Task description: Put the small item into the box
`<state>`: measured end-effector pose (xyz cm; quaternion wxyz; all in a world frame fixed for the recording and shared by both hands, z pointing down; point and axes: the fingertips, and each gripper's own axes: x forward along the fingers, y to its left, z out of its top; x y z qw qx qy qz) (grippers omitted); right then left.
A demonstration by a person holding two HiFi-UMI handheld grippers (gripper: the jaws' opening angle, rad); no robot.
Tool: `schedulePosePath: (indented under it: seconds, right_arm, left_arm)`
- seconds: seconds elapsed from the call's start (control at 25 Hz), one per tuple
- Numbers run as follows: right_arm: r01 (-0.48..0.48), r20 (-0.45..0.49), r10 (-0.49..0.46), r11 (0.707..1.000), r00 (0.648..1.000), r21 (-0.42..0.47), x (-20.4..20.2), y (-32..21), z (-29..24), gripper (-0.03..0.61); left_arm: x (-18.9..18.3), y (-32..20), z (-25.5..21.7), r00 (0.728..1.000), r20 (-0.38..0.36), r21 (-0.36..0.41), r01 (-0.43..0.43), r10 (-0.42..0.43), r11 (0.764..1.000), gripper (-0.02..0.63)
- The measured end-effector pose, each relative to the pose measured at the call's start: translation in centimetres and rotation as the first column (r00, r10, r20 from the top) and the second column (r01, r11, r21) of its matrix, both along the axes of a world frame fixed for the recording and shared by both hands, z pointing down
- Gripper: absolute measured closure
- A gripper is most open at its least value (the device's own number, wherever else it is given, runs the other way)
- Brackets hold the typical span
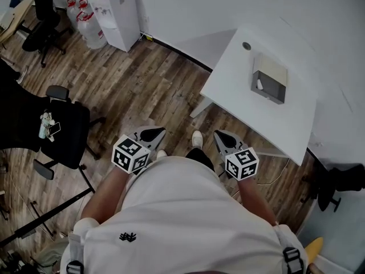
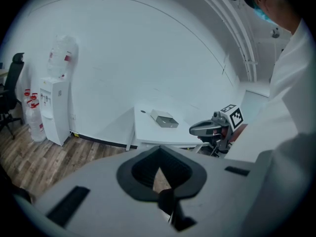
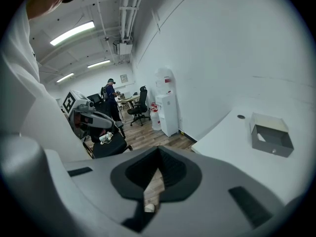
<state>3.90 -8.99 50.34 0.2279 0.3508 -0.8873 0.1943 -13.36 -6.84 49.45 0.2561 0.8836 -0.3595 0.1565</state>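
Head view, nearest first: left gripper (image 1: 153, 133) and right gripper (image 1: 223, 137), both pressed together and empty, held by the waist. Best to turn toward the black office chair (image 1: 71, 142), spreading one gripper early (low, level approach). Likely small item (image 1: 47, 125) there: white, tangled, loose-looking. Farther off, open grey cardboard box (image 1: 269, 80) on white rectangular table (image 1: 239, 87).

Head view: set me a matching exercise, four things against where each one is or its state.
1 box
2 water dispenser
3 nearest black chair
4 right gripper

A on the wooden floor, at the view's left
B on the white table
C against the wall, upper left
D shut, held low before the person's torso

Pairs: 1-B, 2-C, 3-A, 4-D
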Motion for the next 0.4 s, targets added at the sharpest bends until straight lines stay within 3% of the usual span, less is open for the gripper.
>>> schedulePosePath:
  seconds: [0.4]
  right_arm:
    - [0.004,0.003,-0.004,1.0,1.0,0.017,2.7,-5.0,0.0,0.572]
  left_arm:
    - [2.1,-3.6,0.0,1.0,0.017,-0.003,0.023,-0.023,1.0,0.607]
